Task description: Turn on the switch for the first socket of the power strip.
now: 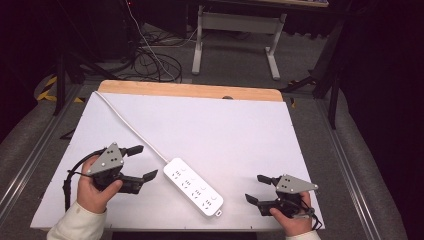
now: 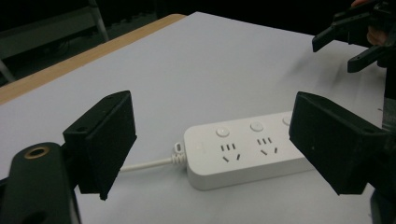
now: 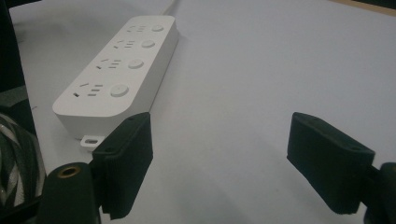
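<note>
One white board (image 1: 240, 130) tops the wooden table (image 1: 190, 90).

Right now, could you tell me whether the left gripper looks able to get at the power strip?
Probably yes: the left gripper is open and faces the power strip, with bare white table between them.

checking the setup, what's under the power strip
The power strip lies flat on the white board, which rests on a wooden table. The board directly beneath the strip is covered.
</note>
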The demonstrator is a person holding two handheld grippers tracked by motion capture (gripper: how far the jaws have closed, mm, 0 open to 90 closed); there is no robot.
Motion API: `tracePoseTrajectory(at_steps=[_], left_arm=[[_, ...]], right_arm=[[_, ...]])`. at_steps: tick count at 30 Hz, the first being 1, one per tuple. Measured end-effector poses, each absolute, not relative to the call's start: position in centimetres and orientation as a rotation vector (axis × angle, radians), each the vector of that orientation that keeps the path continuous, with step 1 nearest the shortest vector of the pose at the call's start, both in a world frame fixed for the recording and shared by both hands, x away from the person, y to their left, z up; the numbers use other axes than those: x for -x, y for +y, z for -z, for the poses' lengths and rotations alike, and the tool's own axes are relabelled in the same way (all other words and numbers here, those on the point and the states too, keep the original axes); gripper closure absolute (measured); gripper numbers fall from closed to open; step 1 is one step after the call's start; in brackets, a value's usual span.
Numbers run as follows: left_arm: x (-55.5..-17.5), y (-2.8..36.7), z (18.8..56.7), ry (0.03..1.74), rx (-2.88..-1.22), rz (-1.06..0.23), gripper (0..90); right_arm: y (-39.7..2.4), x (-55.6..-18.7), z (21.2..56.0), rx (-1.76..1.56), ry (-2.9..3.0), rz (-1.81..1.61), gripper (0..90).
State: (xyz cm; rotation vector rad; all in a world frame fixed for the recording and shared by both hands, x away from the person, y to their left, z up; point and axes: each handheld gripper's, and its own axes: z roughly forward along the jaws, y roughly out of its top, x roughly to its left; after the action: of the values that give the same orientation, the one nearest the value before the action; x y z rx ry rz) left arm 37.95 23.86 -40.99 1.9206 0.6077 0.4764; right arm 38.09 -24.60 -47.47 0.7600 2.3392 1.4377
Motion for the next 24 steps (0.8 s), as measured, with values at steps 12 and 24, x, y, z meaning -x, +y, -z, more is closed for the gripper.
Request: tracePoseTrajectory(at_steps=[12, 24], left_arm=[[-36.9, 26.9, 43.2, 0.634, -1.918, -0.51, 10.4], [-35.7, 28.0, 45.7, 0.656, -1.924, -0.553, 8.3]], right_arm=[[-24.6, -38.1, 47.5, -0.755, 2.344, -1.432, 20.2], [-24.6, -38.1, 47.6, -0.747, 2.348, -1.428, 18.3]])
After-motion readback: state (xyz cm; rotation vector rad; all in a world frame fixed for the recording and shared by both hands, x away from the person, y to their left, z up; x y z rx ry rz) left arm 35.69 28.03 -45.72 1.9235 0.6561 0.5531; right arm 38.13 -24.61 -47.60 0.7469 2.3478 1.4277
